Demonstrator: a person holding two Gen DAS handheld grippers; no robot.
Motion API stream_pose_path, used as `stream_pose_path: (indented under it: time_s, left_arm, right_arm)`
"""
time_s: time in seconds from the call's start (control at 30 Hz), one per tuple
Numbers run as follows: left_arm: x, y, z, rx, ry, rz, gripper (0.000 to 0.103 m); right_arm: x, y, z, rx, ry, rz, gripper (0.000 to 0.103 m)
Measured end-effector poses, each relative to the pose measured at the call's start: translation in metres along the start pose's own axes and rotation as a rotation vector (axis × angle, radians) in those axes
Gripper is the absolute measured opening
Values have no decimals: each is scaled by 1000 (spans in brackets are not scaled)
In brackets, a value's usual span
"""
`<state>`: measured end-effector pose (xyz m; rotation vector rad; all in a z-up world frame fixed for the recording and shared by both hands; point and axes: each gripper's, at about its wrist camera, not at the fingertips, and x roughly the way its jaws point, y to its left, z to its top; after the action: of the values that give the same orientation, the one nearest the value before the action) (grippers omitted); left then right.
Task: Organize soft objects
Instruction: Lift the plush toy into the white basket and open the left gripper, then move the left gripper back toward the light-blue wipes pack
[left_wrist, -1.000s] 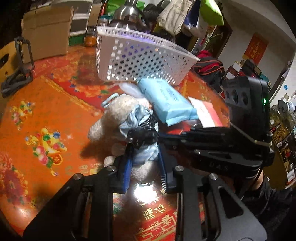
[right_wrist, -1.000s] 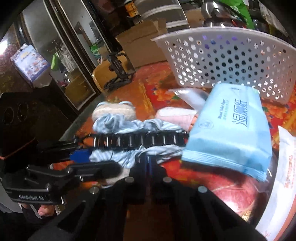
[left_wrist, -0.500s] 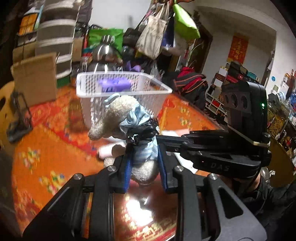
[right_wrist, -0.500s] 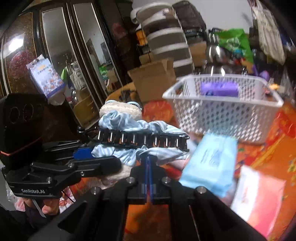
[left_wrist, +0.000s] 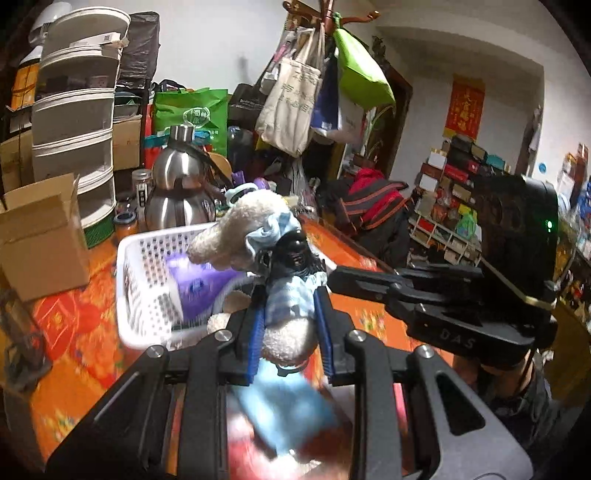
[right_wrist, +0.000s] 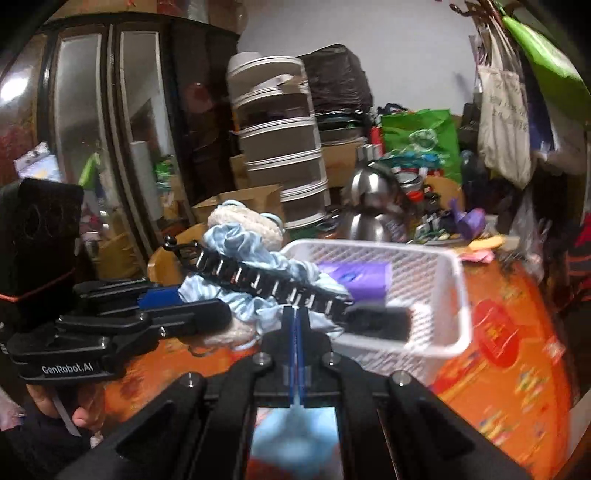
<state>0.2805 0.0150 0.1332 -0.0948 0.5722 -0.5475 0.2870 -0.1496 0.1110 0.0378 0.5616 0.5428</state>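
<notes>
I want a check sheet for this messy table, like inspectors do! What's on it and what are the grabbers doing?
Surface: round table with an orange patterned cover.
Job's things: plush toy with blue cloth and a black hair clip, held up in the air near the white basket; purple pack inside the basket.
Clutter: steel kettle, cardboard box, blue pack below the toy.
Grippers: left gripper shut on the toy; right gripper shut on the clip.
Cables: nothing seen.
Surroundings: hanging bags, stacked tubs, glass cabinet.
</notes>
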Motion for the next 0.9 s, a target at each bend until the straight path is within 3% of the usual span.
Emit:
stream_pose_path:
  time_s: [0.23, 0.43, 0.53, 0.6, 0.63, 0.67, 0.73, 0.8, 0.87, 0.9]
  left_arm:
    - [92, 41, 34, -68, 67, -6, 23]
    - [147, 63, 14, -104, 145, -15, 24]
    - [160, 71, -2, -106, 173, 25, 25]
    - [167, 77, -8, -110, 194, 53, 31]
    - [167, 80, -10, -109, 195, 77, 43]
    - [167, 81, -11, -100, 184, 116, 65]
    - [162, 83, -14, -93, 156, 177, 92]
    - [155, 86, -13, -93, 124, 194, 95]
    - [148, 89, -14, -112, 120, 192, 95]
    - [143, 89, -14, -116, 121, 190, 95]
  right_arm:
    - [52, -52, 24, 43, 87, -54, 0]
    - [94, -78, 3, 75, 174, -81, 0]
    - [108, -83, -10, 78, 213, -86, 0]
    - [113, -83, -16, 78, 227, -87, 0]
    - [114, -82, -18, 77, 231, -89, 0]
    - [114, -83, -19, 84, 232, -88, 0]
    - [113, -84, -20, 94, 224, -88, 0]
    - [110, -86, -19, 109, 223, -87, 6]
    - [106, -86, -19, 111, 216, -93, 27]
    - [104, -87, -19, 111, 210, -98, 44]
